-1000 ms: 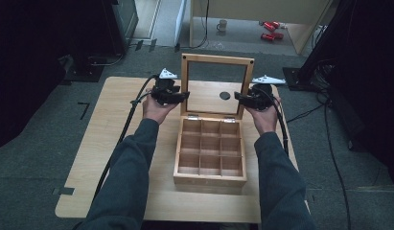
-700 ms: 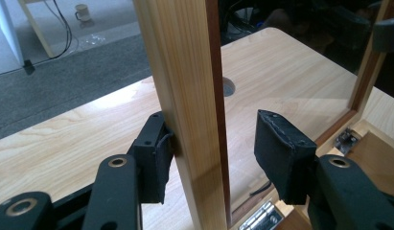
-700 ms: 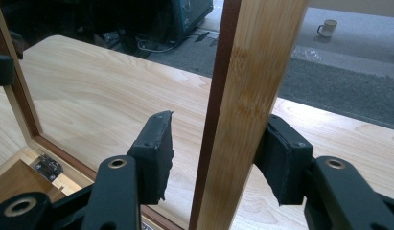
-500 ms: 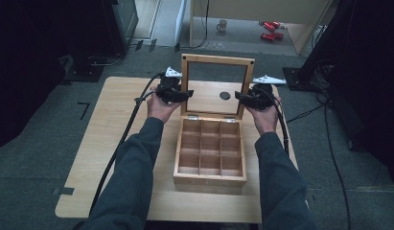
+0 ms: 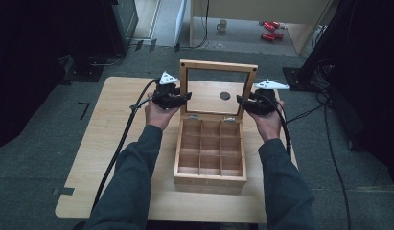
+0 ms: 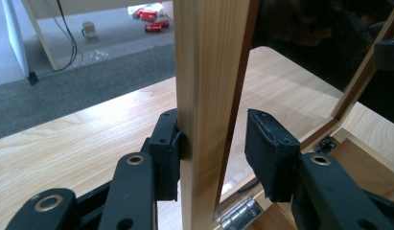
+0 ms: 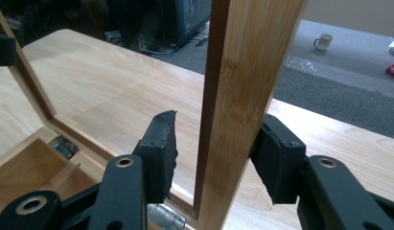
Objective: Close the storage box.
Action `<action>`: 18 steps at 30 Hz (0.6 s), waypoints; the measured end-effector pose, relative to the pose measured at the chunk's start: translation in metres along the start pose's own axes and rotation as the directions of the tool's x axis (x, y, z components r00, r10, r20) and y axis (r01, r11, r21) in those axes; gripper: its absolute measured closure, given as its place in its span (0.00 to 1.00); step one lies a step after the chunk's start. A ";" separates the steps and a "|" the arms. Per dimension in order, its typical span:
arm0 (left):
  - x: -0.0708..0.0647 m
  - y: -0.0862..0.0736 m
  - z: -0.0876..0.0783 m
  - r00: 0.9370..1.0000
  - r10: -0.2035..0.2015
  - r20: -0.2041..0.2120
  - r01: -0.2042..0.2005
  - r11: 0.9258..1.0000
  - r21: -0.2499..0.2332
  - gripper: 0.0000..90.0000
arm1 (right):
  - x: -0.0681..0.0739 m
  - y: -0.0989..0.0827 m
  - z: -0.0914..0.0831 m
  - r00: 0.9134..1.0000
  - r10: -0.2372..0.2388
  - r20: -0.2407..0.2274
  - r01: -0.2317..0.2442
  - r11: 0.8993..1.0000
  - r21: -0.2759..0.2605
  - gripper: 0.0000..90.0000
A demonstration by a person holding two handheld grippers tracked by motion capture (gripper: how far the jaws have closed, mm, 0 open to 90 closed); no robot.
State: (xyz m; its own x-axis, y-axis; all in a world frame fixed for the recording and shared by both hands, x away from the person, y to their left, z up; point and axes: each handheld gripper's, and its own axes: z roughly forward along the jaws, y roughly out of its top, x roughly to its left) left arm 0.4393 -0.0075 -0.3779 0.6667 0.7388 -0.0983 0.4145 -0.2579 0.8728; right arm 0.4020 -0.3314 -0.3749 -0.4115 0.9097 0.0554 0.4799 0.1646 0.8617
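Wooden compartment box (image 5: 210, 158) sits mid-table (image 5: 108, 139), its glazed lid (image 5: 218, 91) standing upright on the rear hinges (image 6: 237, 216). Nine compartments, all look empty.

Left gripper (image 5: 171, 97) straddles the lid's left frame post (image 6: 204, 96). Jaws have just been closing; one pad touches the outer face of the post, the other stands clear of the inner edge, so no clamp yet.

Right gripper (image 5: 252, 103) straddles the right frame post (image 7: 242, 96). Jaws likewise have just been closing; the outer pad touches the wood, the inner pad is apart from it. Not gripping.

Step in hand, as judged: taking hold of both lid posts, likely to swing the lid down.

Next move calls for: finishing both closures evenly on the wood, not the glass pane (image 5: 211, 96), then lowering both sides together so the hinges do not twist
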 end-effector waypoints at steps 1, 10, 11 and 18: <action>-0.001 -0.001 -0.002 1.000 0.006 -0.001 -0.006 1.000 -0.001 0.64 | 0.001 -0.001 -0.002 1.000 -0.008 0.001 0.008 1.000 -0.003 0.60; -0.007 -0.008 -0.013 0.999 0.041 0.020 -0.041 0.999 -0.016 0.64 | 0.008 -0.003 -0.019 0.999 -0.039 -0.005 0.039 0.999 -0.013 0.59; -0.009 -0.009 -0.015 0.999 0.048 0.023 -0.048 0.999 -0.020 0.64 | 0.014 -0.003 -0.024 0.998 -0.067 0.013 0.067 0.998 -0.009 0.58; -0.011 -0.013 -0.019 0.998 0.059 0.028 -0.058 0.998 -0.032 0.63 | 0.016 -0.015 -0.040 0.998 -0.056 0.014 0.057 0.997 -0.049 0.62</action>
State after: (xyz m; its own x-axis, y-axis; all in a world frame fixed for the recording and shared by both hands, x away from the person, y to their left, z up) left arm 0.4151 -0.0004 -0.3793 0.7072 0.7044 -0.0604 0.3553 -0.2803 0.8917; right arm 0.3567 -0.3349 -0.3670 -0.4272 0.9041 -0.0002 0.4169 0.1972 0.8873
